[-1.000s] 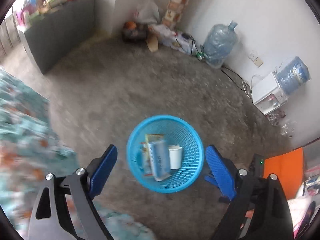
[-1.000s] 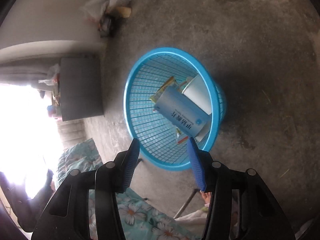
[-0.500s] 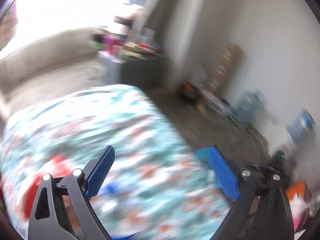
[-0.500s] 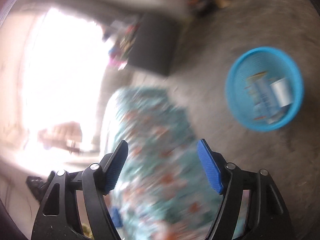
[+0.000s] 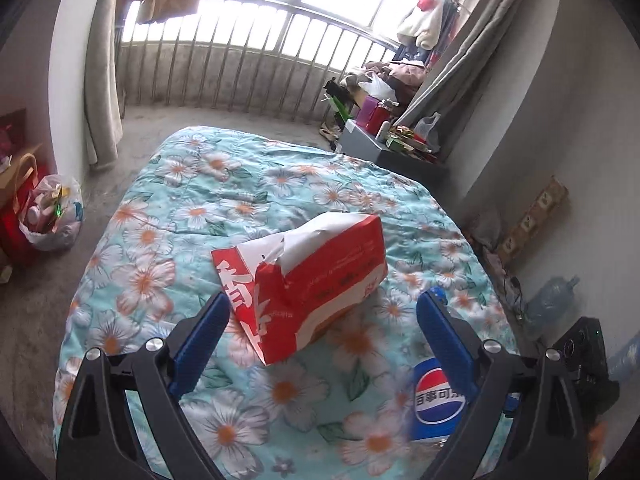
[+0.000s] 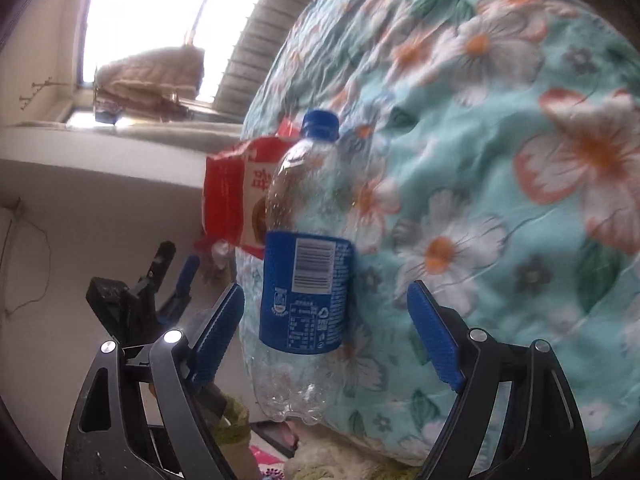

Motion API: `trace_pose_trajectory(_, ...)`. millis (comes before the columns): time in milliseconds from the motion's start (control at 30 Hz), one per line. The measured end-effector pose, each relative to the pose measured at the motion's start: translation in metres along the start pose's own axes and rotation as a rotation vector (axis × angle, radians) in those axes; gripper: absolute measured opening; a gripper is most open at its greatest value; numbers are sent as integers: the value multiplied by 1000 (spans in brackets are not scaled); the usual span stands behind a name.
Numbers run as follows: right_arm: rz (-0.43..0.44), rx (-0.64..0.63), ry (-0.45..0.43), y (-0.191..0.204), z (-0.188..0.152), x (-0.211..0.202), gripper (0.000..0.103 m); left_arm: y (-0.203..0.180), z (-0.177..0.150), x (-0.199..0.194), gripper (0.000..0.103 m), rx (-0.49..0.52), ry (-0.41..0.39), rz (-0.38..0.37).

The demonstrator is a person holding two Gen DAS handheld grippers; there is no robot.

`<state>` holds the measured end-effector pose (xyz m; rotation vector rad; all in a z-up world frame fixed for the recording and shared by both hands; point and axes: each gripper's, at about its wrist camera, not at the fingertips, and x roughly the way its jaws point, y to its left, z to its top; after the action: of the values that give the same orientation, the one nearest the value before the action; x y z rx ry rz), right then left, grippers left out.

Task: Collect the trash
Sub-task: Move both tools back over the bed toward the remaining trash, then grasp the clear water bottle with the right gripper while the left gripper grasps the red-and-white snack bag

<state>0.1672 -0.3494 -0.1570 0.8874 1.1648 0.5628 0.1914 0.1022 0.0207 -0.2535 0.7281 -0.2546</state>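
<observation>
While the floral bed [image 5: 192, 216] is being faced, the next pickups are being lined up: the torn red paper bag [image 5: 312, 280] is framed by the left gripper [image 5: 322, 328], its jaws spread wide and empty. The empty cola bottle [image 6: 308, 256] lying beside it is being bracketed by the right gripper [image 6: 326, 316], whose jaws have just been opening and are not touching it. Both grippers are being held tilted downward, so a short push forward and a squeeze are probably being called for.

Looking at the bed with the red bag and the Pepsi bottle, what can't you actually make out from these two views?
- Pepsi bottle, left wrist view: mostly hidden behind the left claw's right finger.
- Red bag, right wrist view: partly covered by the bottle.
- Red bag's contents: hidden in both views.
- Trash bin: in neither view.
</observation>
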Motion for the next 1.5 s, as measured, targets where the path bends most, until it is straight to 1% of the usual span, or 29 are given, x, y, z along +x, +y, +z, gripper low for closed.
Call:
trace_pose_trajectory(67, -12, -7, 26, 8, 0, 14, 80, 2, -1, 6, 92, 18, -14, -9)
trace_pose_trajectory(133, -25, -8, 35, 13, 3, 23, 80, 3, 1, 15, 92, 35, -43, 1)
trace_pose_trajectory(200, -35, -7, 39, 21, 3, 26, 80, 5, 6, 21, 84, 39, -65, -13)
trace_pose_trajectory(233, -39, 2, 40, 22, 6, 30, 80, 6, 8, 23, 83, 34, -73, -27)
trace_pose_trajectory(267, -38, 9, 41, 22, 8, 32, 80, 6, 9, 26, 79, 25, -81, -63)
trace_pose_trajectory(300, -38, 17, 41, 23, 13, 35, 80, 6, 9, 26, 74, 21, -82, -87)
trace_pose_trajectory(367, -35, 30, 42, 25, 16, 36, 80, 4, 6, 26, 69, 20, -92, -132)
trace_pose_trajectory(467, -33, 37, 48, 24, 19, 38, 80, -4, -5, 17, 62, 82, -120, -201)
trace_pose_trajectory(500, -33, 38, 50, 26, 22, 39, 78, -6, -8, 14, 59, 99, -123, -210)
trace_pose_trajectory(533, -33, 37, 53, 25, 22, 40, 73, -8, -11, 12, 58, 115, -123, -218)
trace_pose_trajectory(567, -34, 33, 57, 24, 23, 40, 69, -9, -15, 10, 56, 131, -122, -223)
trace_pose_trajectory(600, -38, 32, 60, 29, 28, 50, 60, -9, -17, 9, 53, 134, -118, -226)
trace_pose_trajectory(633, -39, 32, 66, 28, 28, 50, 58, -8, -20, 9, 52, 132, -114, -232)
trace_pose_trajectory(733, -30, 29, 63, 26, 28, 45, 57, -4, -25, 5, 51, 96, -106, -259)
trace_pose_trajectory(800, -33, 29, 54, 23, 24, 37, 56, -2, -26, 2, 51, 80, -105, -248)
trace_pose_trajectory(833, -33, 29, 50, 22, 24, 34, 56, 0, -26, 1, 51, 67, -105, -227)
trace_pose_trajectory(867, -33, 28, 43, 22, 24, 30, 56, 3, -25, 0, 56, 49, -102, -214)
trace_pose_trajectory(900, -37, 27, 33, 21, 24, 25, 56, 6, -26, 0, 64, 29, -100, -210)
trace_pose_trajectory(933, -41, 24, 24, 20, 24, 19, 56, 10, -26, 0, 68, 7, -97, -205)
trace_pose_trajectory(967, -47, 24, 15, 18, 24, 15, 56, 16, -26, 3, 75, -33, -86, -189)
trace_pose_trajectory(1000, -52, 25, 10, 16, 25, 10, 56, 21, -28, 6, 78, -57, -74, -180)
trace_pose_trajectory(1067, -58, 28, 4, 11, 24, 4, 56, 31, -29, 18, 81, -116, -15, -172)
trace_pose_trajectory(1133, -64, 33, 0, 8, 24, 0, 56, 43, -30, 34, 81, -197, 57, -171)
trace_pose_trajectory(1167, -66, 37, -1, 6, 23, 0, 56, 52, -31, 46, 81, -260, 96, -188)
trace_pose_trajectory(1233, -64, 46, 0, 4, 22, 0, 56, 63, -31, 62, 81, -345, 142, -222)
trace_pose_trajectory(1267, -65, 48, 0, 5, 23, 2, 56, 71, -31, 74, 81, -406, 179, -247)
trace_pose_trajectory(1333, -72, 43, -1, 7, 21, 5, 57, 80, -31, 87, 81, -482, 199, -269)
trace_pose_trajectory(1367, -75, 41, -1, 7, 21, 6, 57, 83, -30, 91, 81, -504, 194, -275)
trace_pose_trajectory(1500, -77, 45, 4, 10, 24, 12, 57, 88, -22, 99, 81, -551, 159, -285)
